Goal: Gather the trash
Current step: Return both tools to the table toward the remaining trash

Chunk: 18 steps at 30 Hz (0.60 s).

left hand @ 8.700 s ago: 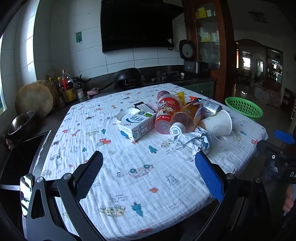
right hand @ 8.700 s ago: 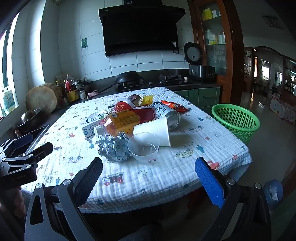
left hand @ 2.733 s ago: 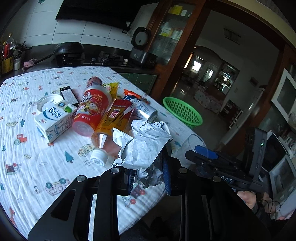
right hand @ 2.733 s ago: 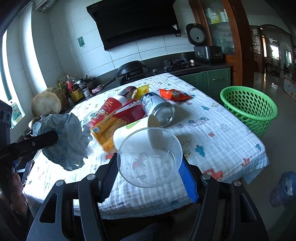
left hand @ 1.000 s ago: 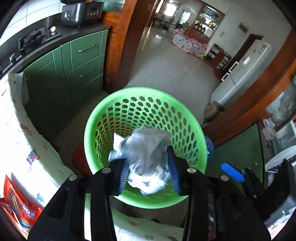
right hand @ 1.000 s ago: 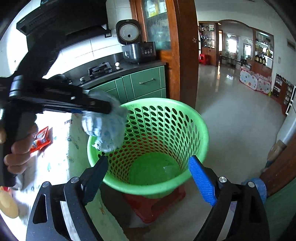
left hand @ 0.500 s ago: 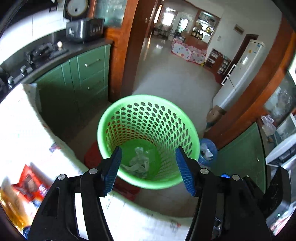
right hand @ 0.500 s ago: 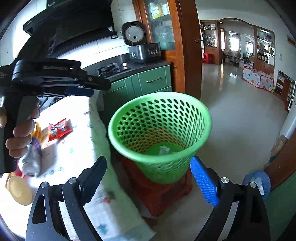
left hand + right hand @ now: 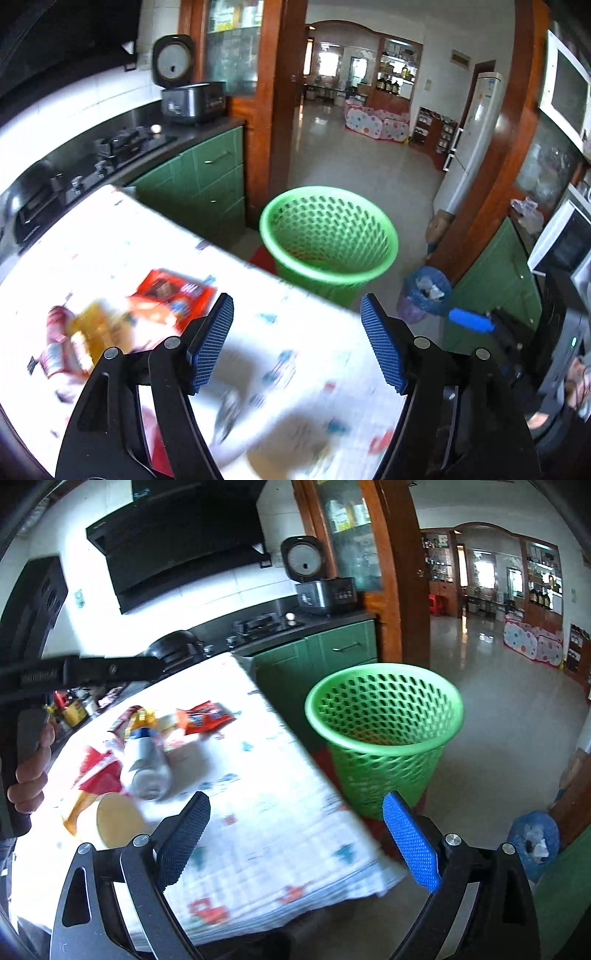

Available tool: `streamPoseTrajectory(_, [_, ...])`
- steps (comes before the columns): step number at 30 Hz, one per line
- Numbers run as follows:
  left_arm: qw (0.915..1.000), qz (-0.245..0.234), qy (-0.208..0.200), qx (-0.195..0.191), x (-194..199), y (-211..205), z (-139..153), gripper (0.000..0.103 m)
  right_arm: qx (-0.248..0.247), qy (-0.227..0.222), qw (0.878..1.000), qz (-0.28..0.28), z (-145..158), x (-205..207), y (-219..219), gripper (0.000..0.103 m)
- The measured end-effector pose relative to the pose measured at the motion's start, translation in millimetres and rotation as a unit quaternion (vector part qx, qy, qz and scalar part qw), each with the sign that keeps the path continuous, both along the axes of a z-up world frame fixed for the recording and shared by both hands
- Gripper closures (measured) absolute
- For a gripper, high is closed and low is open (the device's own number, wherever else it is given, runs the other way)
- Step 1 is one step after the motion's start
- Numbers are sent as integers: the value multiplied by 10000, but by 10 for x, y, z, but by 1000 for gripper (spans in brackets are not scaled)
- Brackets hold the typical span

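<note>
Since a second ago the crumpled wrapper has left the left tongs [image 9: 297,341] and gone into the green basket [image 9: 328,236], and both cameras have swung back from the basket toward the desk [image 9: 288,325]. Both pairs of tongs are now spread wide with nothing between their pads; the right tongs [image 9: 297,843] hover over the near right corner of the desk, with the basket standing on the floor just beyond the desk's right edge.

The remaining trash lies in a loose heap at the left of the desk: a red snack packet [image 9: 205,716] farthest out, a can [image 9: 146,762] lying on its side with its open end toward the camera, an orange bottle [image 9: 90,334], and a paper cup [image 9: 116,821] nearest the right tongs. Much of it is blurred by motion, so finer detail cannot be told.

The step in hand looks like the return for the next piece. It would go best to take one item per tongs: the cup, being near, for the right; the can or the packet for the left. The can will likely roll, so close across its round body, not its ends. The flat packet probably needs a pinch on a raised edge.
</note>
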<state>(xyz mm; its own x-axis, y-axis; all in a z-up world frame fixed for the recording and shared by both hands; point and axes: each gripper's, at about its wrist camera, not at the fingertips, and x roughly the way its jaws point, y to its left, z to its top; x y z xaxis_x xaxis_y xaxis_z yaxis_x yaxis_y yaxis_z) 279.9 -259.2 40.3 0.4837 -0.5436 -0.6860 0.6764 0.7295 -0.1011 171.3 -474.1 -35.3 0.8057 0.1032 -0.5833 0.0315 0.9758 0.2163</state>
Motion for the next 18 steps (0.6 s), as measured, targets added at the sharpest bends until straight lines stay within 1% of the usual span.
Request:
streamPoseTrajectory(5, [9998,147,-101,-65,-169,567,33,32,88,-80,9998,160,25,-108,293,11])
streamPoseTrajectory(10, [9992,338,-202,-36,-315,1078,-17,32,111,-112,9992,356,36,-205,542,11])
streamPoseTrajectory(14, [9980,626,-87,-40,-384,1465,-135,32,143,-84,9984,537,21,-245,712,11])
streamPoseTrajectory(18, [9967,802,63,-63,-472,1732,-275,32,1,-98,9976,687,3,-283,869,11])
